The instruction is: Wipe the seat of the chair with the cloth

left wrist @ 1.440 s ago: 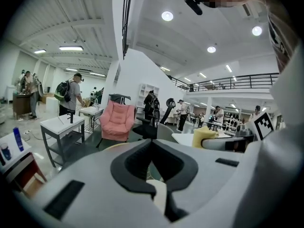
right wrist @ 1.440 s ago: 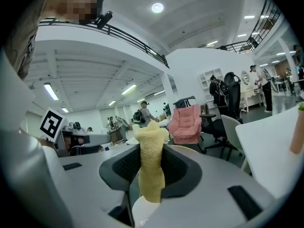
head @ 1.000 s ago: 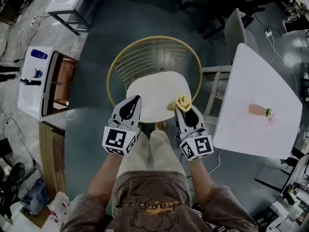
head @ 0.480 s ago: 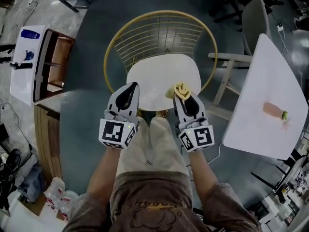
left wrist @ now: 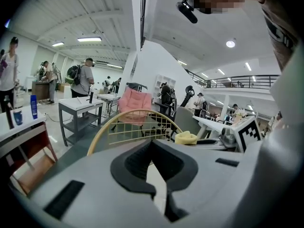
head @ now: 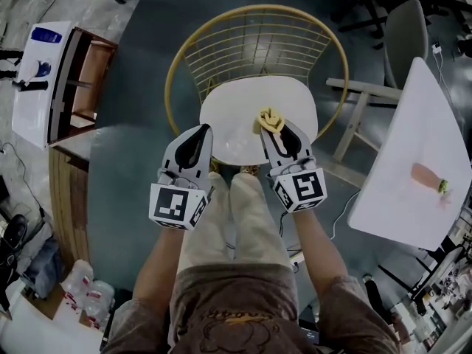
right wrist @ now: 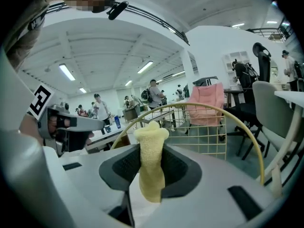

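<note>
A chair with a white seat [head: 236, 116] and a gold wire back [head: 254, 46] stands right in front of me. The yellow cloth [head: 270, 119] is bunched up and pinched in my right gripper [head: 272, 127], over the seat's right half; in the right gripper view the cloth [right wrist: 151, 165] hangs between the shut jaws. My left gripper [head: 201, 130] hovers at the seat's front left edge, shut with nothing in it. In the left gripper view the cloth [left wrist: 186, 137] shows to the right beyond the wire back [left wrist: 137, 129].
A white table [head: 413, 175] with a pink and green object [head: 429, 178] stands at the right. A grey chair [head: 407, 39] is beyond it. At the left a wooden cabinet [head: 74, 87] and a white top with a blue bottle [head: 46, 35]. My legs [head: 236, 220] are below the seat.
The right gripper has carried the cloth inward from the seat's right front edge to over the seat. The left gripper has kept its place at the front left edge.
</note>
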Available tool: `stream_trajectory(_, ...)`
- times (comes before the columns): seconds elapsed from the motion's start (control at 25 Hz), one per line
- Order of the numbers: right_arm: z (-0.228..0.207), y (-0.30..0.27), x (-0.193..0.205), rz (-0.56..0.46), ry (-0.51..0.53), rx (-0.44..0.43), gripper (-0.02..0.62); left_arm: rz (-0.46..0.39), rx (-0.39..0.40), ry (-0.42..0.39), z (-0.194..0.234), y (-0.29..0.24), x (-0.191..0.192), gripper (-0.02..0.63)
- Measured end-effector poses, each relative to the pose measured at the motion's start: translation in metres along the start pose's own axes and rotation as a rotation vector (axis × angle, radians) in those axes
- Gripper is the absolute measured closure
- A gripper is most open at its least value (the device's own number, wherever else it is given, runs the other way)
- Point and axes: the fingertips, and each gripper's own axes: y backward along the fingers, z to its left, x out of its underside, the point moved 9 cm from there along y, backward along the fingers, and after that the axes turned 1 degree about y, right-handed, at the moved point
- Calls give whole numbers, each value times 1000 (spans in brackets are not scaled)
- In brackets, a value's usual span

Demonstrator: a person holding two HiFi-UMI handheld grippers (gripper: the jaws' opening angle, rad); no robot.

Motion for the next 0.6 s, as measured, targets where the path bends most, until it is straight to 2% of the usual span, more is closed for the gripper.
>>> stream_trajectory(0.4, -8, -80, 33, 138, 113, -69, 463, 14, -43, 25, 20, 8, 17, 597)
stream_trajectory(0.6, -6, -125, 53, 239, 225, -116, 463, 17, -53, 39, 27, 10, 23, 597)
